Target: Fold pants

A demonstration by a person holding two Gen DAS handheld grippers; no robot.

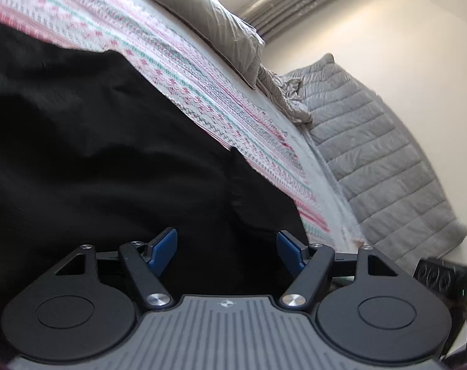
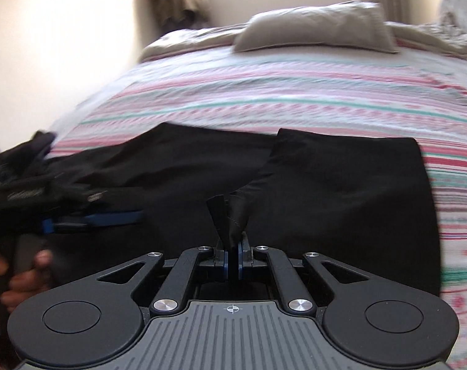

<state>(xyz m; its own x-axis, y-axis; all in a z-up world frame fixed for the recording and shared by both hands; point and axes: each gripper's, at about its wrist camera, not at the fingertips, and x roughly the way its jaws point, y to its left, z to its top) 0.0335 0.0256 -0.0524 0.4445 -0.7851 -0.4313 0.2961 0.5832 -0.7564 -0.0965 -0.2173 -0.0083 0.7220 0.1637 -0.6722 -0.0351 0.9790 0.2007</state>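
At the bottom centre of the right wrist view, the right gripper [image 2: 232,259] has its blue pads together, clamped on a pinched-up fold of the black pants [image 2: 341,185], which rises from the cloth spread across the middle of the frame. At lower left there, a hand [image 2: 23,280] holds the left gripper [image 2: 110,217], blurred, over the pants. In the left wrist view, the left gripper [image 1: 227,249] at bottom centre has its blue pads apart, nothing pressed between them, black cloth lying beyond. Farther off the striped bedspread [image 2: 264,98] runs to a grey pillow [image 2: 316,27] at the top, with a quilted grey blanket [image 1: 372,154] at right.
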